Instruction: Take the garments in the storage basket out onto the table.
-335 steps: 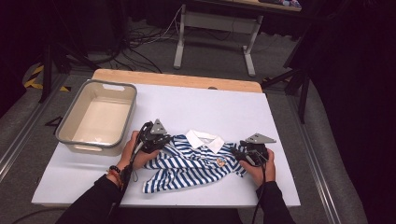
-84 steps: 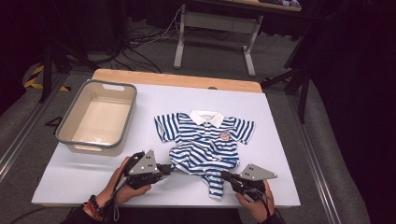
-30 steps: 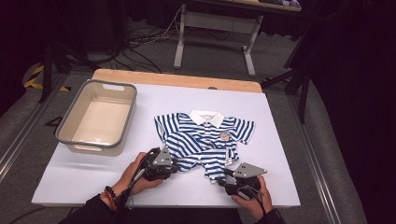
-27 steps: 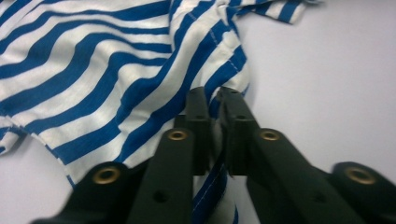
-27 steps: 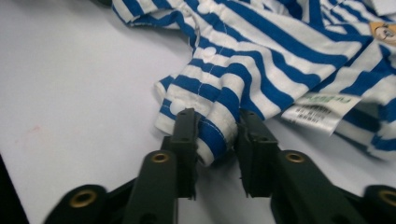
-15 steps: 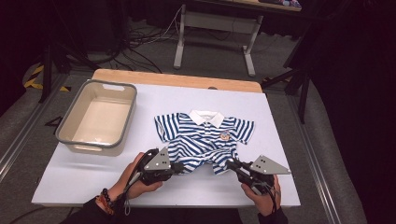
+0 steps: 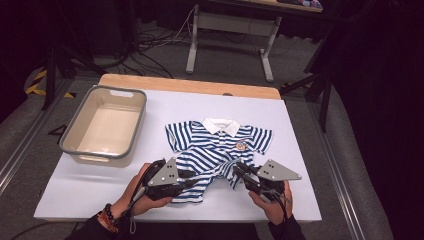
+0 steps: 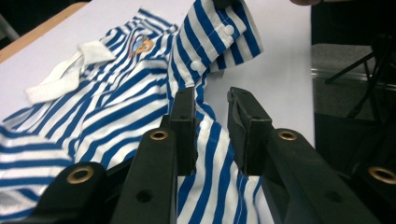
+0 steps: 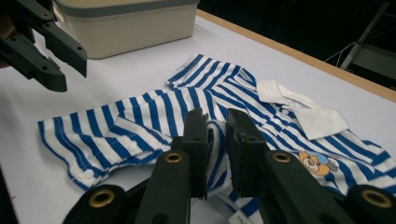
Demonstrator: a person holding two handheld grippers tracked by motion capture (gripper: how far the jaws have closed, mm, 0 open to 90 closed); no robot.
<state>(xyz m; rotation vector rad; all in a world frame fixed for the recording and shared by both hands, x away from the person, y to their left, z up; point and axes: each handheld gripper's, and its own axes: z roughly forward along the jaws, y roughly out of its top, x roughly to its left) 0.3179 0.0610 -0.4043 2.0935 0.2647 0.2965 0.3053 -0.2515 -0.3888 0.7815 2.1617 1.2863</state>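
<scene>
Both grippers are folding the striped shirt (image 7: pixel 215 150). The left gripper (image 8: pixel 212 135) and the right gripper (image 9: pixel 215 149) are each pinching its bottom edge, it seems, jaws nearly closed. They should be lifting together, evenly, toward the collar (image 7: pixel 220 125).

- Left gripper (image 7: pixel 187 179) — black body, grey three-cornered plate on top, dark cable trailing past the wrist.
- Right gripper (image 7: pixel 241 170) — same black build, grey plate, cable at the hand.
- Jaws, in both gripper views — matte black bars with brass-ringed holes.
- Left wrist — red-and-dark beaded bracelet (image 7: pixel 106 218), just behind the left gripper.
- Sleeves — dark.
</scene>
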